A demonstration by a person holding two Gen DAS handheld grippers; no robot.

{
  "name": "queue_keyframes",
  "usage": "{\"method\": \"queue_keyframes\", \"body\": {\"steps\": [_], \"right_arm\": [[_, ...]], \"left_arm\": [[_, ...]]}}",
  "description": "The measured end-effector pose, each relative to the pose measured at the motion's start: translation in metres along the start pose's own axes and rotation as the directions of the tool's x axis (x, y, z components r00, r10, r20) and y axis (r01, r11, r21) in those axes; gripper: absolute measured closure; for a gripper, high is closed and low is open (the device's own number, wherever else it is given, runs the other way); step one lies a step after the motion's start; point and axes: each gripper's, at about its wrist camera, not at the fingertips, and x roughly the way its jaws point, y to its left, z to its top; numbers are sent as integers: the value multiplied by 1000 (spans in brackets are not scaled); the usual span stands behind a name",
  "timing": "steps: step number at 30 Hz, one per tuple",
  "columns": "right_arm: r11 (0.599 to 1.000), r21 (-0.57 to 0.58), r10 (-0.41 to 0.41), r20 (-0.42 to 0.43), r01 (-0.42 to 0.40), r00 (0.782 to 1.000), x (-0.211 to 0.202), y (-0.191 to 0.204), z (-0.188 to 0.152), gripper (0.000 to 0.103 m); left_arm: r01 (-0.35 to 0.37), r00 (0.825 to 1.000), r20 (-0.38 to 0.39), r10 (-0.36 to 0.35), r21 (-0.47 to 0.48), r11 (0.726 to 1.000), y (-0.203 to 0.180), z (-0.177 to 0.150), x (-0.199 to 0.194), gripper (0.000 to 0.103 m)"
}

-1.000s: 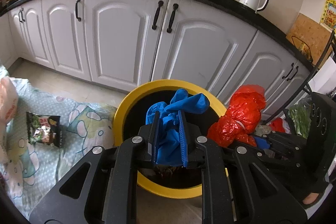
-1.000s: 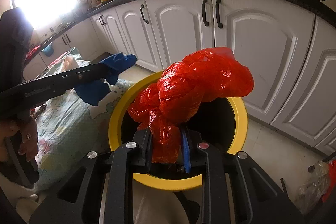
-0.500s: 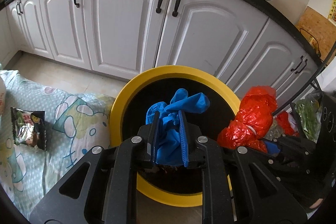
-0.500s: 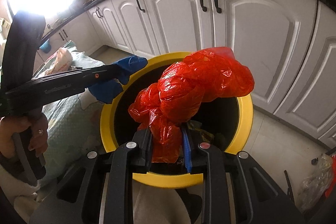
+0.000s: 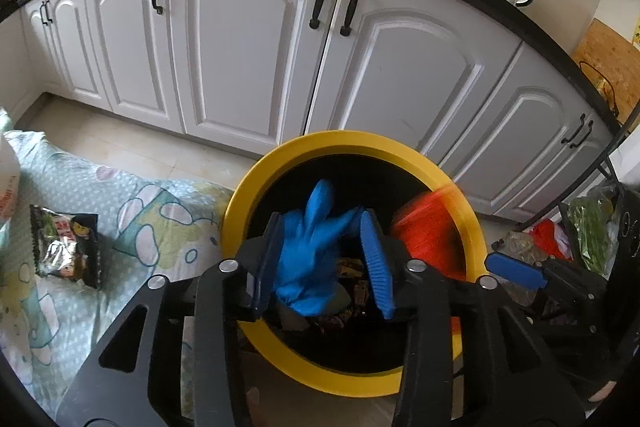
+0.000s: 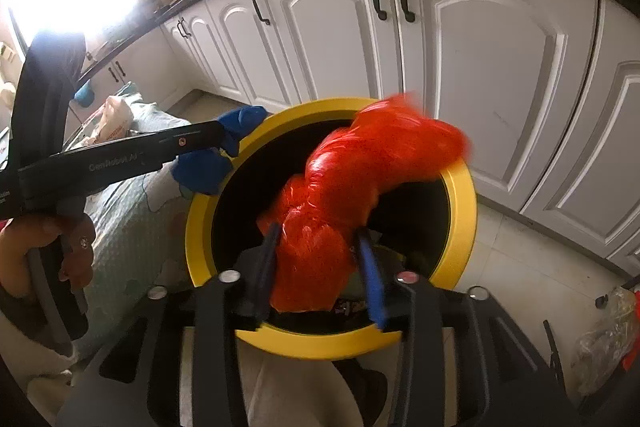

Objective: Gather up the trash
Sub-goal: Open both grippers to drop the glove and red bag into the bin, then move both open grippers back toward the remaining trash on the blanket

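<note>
Both grippers gape over the yellow bin (image 5: pixel 240 195): blue glove (image 5: pixel 308 259) and red bag (image 6: pixel 332 195) (motion-blurred) seemingly loose.

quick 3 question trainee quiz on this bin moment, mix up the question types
1. True or false: the left gripper is open, with the blue glove loose between its fingers.
2. What sits between the right gripper's fingers? A) red plastic bag B) snack packet C) kettle
3. Fill in: both items hang over the ____ bin.

Key: 1 true; 2 A; 3 yellow
</note>
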Motion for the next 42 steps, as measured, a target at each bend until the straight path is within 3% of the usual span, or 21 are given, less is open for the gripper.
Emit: {"method": "queue_keyframes", "body": {"steps": [8,14,16,23,42], "right_arm": [[1000,8,-12,25,11,1000,-7,-3,3,47],[1000,20,-24,50,23,998,-16,-4,5,45],[999,22,-27,63,26,998,-19,-4,7,44],[999,24,-40,106,37,994,-31,0,11,35],[994,-109,37,194,-16,980,-58,54,17,32]], "left_arm": [[-11,999,30,11,-11,1000,2,3,-14,46],[-22,998,58,23,-17,1000,3,2,-29,24],[-30,997,71,32,-23,999,4,2,-34,11],[-45,992,117,49,-37,998,7,-3,-57,11],[-125,957,251,146,-96,987,40,-27,-130,11]]}}
